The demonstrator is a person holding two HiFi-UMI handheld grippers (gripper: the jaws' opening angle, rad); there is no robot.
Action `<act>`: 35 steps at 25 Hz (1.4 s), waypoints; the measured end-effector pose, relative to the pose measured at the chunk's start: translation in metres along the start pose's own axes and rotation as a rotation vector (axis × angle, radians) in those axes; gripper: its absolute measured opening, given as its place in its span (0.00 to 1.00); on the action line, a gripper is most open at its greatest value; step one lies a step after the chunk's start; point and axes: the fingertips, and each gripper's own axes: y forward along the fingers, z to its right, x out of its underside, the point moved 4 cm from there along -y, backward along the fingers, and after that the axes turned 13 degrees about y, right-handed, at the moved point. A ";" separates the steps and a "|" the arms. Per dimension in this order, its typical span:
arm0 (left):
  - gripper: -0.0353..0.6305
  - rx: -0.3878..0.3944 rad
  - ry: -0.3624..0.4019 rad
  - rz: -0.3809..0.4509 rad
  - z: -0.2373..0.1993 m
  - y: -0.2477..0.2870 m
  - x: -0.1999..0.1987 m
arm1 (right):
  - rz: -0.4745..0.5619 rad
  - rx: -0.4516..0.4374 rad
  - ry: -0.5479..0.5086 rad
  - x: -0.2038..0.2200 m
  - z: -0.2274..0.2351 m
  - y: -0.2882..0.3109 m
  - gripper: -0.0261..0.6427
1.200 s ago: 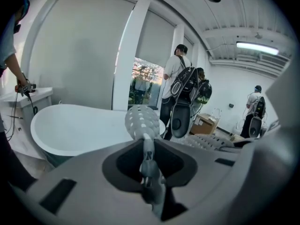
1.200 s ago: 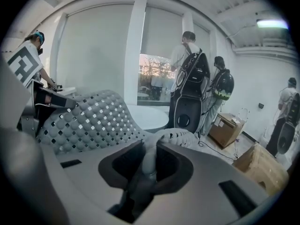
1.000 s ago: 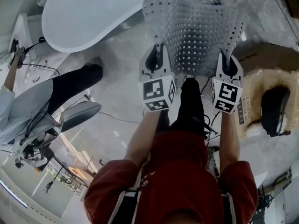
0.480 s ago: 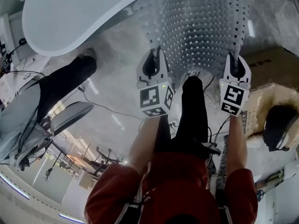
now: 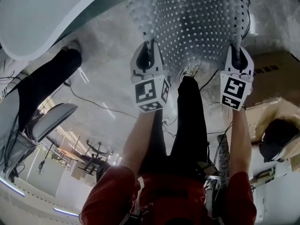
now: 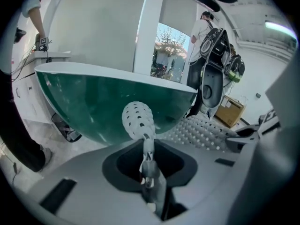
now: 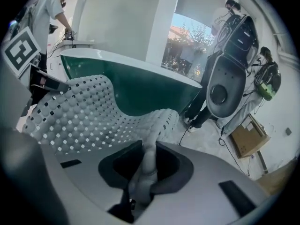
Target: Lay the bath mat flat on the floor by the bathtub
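A pale grey bath mat (image 5: 197, 22) with rows of bumps and square holes hangs spread between my two grippers. In the head view my left gripper (image 5: 146, 46) is shut on its near left corner and my right gripper (image 5: 238, 50) on its near right corner. The white-rimmed bathtub (image 5: 37, 18) curves across the upper left, just left of the mat. In the left gripper view the pinched mat corner (image 6: 138, 118) stands up out of the left gripper (image 6: 147, 165) before the tub's green wall (image 6: 93, 107). In the right gripper view the mat (image 7: 84, 121) sags away from the right gripper (image 7: 147, 165).
My own black-trousered leg (image 5: 190, 111) stands under the mat's near edge. Another person's leg and shoe (image 5: 47, 78) are at the left, by a grey chair (image 5: 49, 121). Cardboard boxes (image 5: 274, 64) sit at the right. Cables (image 5: 108, 109) trail over the marble floor. A dark machine (image 7: 227, 83) stands beyond the tub.
Both grippers have carried the mat forward and towards the tub, and it now hangs wider and higher in the head view. Both grips have held.
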 end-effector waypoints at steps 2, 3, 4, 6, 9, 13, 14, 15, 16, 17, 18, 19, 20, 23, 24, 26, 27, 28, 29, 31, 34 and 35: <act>0.15 -0.005 0.012 -0.002 0.002 0.014 0.013 | -0.002 -0.002 -0.024 0.010 0.002 0.017 0.15; 0.15 -0.009 0.012 -0.004 0.003 0.020 0.020 | -0.003 -0.003 -0.034 0.015 0.003 0.026 0.15; 0.15 -0.014 0.010 -0.007 0.003 0.027 0.026 | -0.007 -0.002 -0.042 0.021 0.004 0.034 0.15; 0.15 -0.023 -0.004 -0.017 0.004 0.039 0.040 | -0.014 0.001 -0.048 0.031 0.006 0.050 0.15; 0.15 -0.040 -0.037 -0.029 0.002 0.059 0.059 | -0.015 0.001 -0.062 0.043 0.007 0.075 0.15; 0.15 -0.066 -0.069 -0.038 -0.001 0.087 0.083 | -0.012 -0.002 -0.098 0.057 0.007 0.111 0.15; 0.15 -0.070 -0.070 -0.038 0.000 0.095 0.089 | -0.013 0.001 -0.104 0.060 0.008 0.120 0.15; 0.15 -0.071 -0.069 -0.039 0.001 0.103 0.095 | -0.013 0.005 -0.109 0.063 0.009 0.129 0.15; 0.15 -0.072 -0.066 -0.042 0.002 0.110 0.102 | -0.014 0.008 -0.112 0.065 0.010 0.138 0.16; 0.15 -0.072 -0.063 -0.045 0.004 0.117 0.108 | -0.014 0.011 -0.111 0.068 0.011 0.146 0.16; 0.15 -0.072 -0.060 -0.048 0.005 0.125 0.114 | -0.014 0.012 -0.110 0.070 0.011 0.155 0.16; 0.15 -0.072 -0.057 -0.050 0.006 0.131 0.120 | -0.013 0.012 -0.111 0.073 0.011 0.163 0.16; 0.15 -0.074 -0.056 -0.052 0.007 0.138 0.126 | -0.014 0.013 -0.114 0.077 0.010 0.170 0.16; 0.15 -0.081 -0.058 -0.065 0.009 0.157 0.144 | -0.025 0.014 -0.132 0.092 0.010 0.194 0.16; 0.15 -0.083 -0.058 -0.068 0.008 0.164 0.149 | -0.031 0.017 -0.136 0.096 0.010 0.202 0.16; 0.15 -0.090 -0.052 -0.068 0.006 0.177 0.158 | -0.039 0.027 -0.141 0.104 0.011 0.216 0.16; 0.15 -0.094 -0.048 -0.066 0.004 0.183 0.162 | -0.040 0.032 -0.143 0.106 0.012 0.223 0.16; 0.15 -0.098 -0.046 -0.065 0.002 0.188 0.166 | -0.038 0.036 -0.144 0.108 0.012 0.229 0.16; 0.15 -0.102 -0.044 -0.063 0.000 0.193 0.170 | -0.036 0.039 -0.144 0.110 0.013 0.234 0.16; 0.15 -0.113 -0.035 -0.059 -0.004 0.204 0.178 | -0.031 0.044 -0.134 0.114 0.015 0.246 0.16; 0.15 -0.129 -0.030 -0.063 -0.008 0.218 0.192 | -0.039 0.056 -0.111 0.125 0.018 0.264 0.17; 0.15 -0.134 -0.030 -0.070 -0.009 0.223 0.198 | -0.046 0.058 -0.109 0.130 0.018 0.269 0.17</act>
